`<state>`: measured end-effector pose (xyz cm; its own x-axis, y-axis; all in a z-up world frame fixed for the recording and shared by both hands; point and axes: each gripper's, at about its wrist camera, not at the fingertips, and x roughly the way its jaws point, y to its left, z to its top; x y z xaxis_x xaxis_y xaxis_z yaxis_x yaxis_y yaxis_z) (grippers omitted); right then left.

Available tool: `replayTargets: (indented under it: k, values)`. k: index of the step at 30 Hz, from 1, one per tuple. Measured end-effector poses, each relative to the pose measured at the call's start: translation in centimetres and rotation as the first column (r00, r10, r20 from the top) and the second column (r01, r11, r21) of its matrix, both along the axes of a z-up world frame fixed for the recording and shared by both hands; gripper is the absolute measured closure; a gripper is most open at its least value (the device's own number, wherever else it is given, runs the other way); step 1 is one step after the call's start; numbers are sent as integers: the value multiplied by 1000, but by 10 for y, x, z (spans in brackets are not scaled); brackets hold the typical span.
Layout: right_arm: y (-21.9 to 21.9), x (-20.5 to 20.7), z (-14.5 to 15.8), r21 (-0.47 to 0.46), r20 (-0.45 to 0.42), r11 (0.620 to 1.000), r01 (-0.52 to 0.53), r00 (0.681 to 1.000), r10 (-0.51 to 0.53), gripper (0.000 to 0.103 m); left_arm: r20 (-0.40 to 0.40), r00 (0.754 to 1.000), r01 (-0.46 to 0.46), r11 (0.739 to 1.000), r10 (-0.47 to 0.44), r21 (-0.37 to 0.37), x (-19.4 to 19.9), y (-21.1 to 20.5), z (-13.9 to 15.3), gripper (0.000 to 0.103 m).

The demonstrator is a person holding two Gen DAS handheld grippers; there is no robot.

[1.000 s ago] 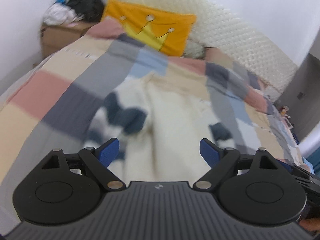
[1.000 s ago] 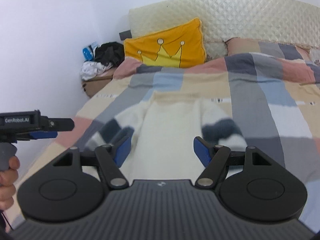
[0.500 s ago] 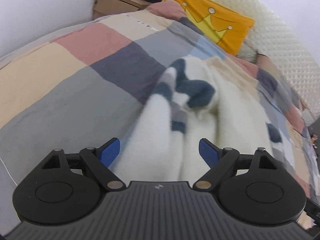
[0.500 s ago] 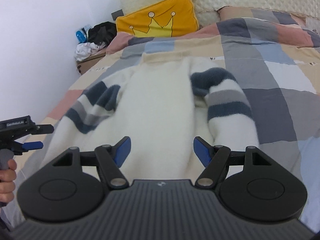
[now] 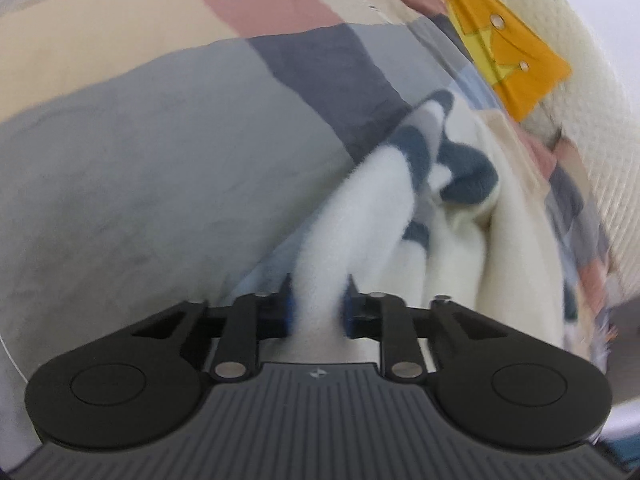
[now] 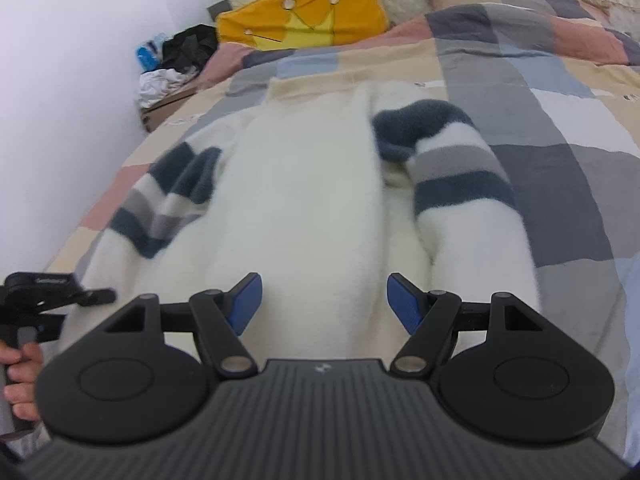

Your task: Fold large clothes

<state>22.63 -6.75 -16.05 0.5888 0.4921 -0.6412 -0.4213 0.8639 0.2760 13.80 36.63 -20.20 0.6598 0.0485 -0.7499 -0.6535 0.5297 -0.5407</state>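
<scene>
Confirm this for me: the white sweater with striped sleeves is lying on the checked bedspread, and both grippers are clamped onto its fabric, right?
Only one is. The left gripper has just closed on a fold of the white sweater, as the left wrist view shows. In the right wrist view the right gripper is open above it. The sweater does lie on the checked bedspread.

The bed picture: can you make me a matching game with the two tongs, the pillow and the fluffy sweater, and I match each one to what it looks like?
Things:
1. left tongs
2. right tongs
3. pillow
4. sweater

Looks:
A. yellow with a crown on it
B. white with dark blue and grey stripes on the sleeves
C. pinched shut on white fluffy cloth
D. open wide, with nothing pinched

Pairs: 1-C, 2-D, 3-A, 4-B. The left tongs have just been closing, with the sweater's edge between them.
</scene>
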Motion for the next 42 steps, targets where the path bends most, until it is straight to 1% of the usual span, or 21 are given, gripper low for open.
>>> replayTargets:
  k: [1, 3, 5, 8, 9, 11, 12, 15, 16, 18, 19, 22, 24, 27, 29, 31, 33, 35, 37, 39, 42]
  values:
    - [-1, 1, 0, -2, -1, 1000, 16, 1000, -16, 32, 5, 1000, -14, 999, 14, -40, -1, 8, -1, 87]
    - [-4, 3, 0, 4, -4, 999, 39, 999, -39, 32, 12, 998, -58, 996, 59, -75, -4, 24, 3, 91]
    - [-8, 3, 0, 9, 4, 998, 60, 998, -60, 32, 19, 994, -103, 993, 104, -63, -6, 46, 16, 92]
    - [-10, 4, 0, 3, 44, 996, 92, 995, -92, 32, 1, 991, -134, 991, 134, 12, -1, 84, 46, 93]
    - [-9, 6, -1, 1, 52, 996, 91, 994, -91, 32, -3, 990, -143, 989, 143, 43, 2, 98, 58, 95]
    - [-6, 11, -1, 3, 74, 996, 84, 994, -84, 32, -9, 987, -159, 983, 160, 90, 11, 128, 81, 95]
    - [-3, 13, -1, 1, 83, 997, 79, 993, -78, 32, -13, 986, -165, 980, 167, 110, 17, 139, 91, 95]
    - [7, 17, -3, -2, 98, 999, 47, 994, -47, 32, -44, 982, -168, 961, 182, 218, 44, 171, 122, 95]
    - [11, 19, -4, 3, 96, 1000, 29, 995, -29, 32, -47, 980, -176, 956, 192, 234, 55, 183, 132, 95]
    - [19, 20, -6, 2, 98, 1000, 3, 995, -3, 32, -53, 975, -196, 947, 216, 256, 73, 205, 147, 95]
    - [24, 20, -7, -5, 104, 1000, -12, 995, 12, 32, -65, 972, -197, 939, 224, 281, 83, 216, 154, 95]
    - [36, 22, -10, -14, 109, 999, -36, 993, 37, 32, -92, 962, -215, 919, 258, 331, 111, 248, 163, 95]
    - [42, 25, -11, -4, 107, 999, -45, 993, 45, 32, -114, 954, -223, 911, 277, 347, 124, 270, 160, 95]
    - [52, 30, -14, -10, 115, 998, -62, 991, 62, 32, -160, 943, -215, 901, 292, 378, 143, 297, 142, 95]
    - [56, 33, -18, -27, 127, 997, -68, 989, 71, 32, -192, 936, -201, 896, 295, 396, 154, 309, 119, 95]
    - [61, 38, -24, -43, 118, 996, -72, 990, 77, 32, -234, 925, -189, 895, 300, 403, 162, 318, 91, 95]
    - [65, 45, -32, -39, 83, 997, -69, 994, 72, 32, -238, 922, -193, 896, 304, 400, 166, 326, 67, 95]
    - [66, 51, -37, -37, 50, 997, -69, 996, 71, 32, -238, 924, -185, 893, 300, 409, 168, 327, 53, 95]
    - [68, 53, -40, -41, 41, 997, -71, 997, 72, 32, -260, 925, -146, 891, 277, 431, 173, 324, 44, 95]
    - [70, 53, -44, -50, 32, 996, -74, 997, 76, 30, -263, 929, -120, 886, 259, 449, 175, 320, 42, 94]
    - [73, 53, -45, -62, 35, 995, -78, 996, 80, 30, -264, 938, -97, 902, 223, 421, 172, 318, 44, 94]
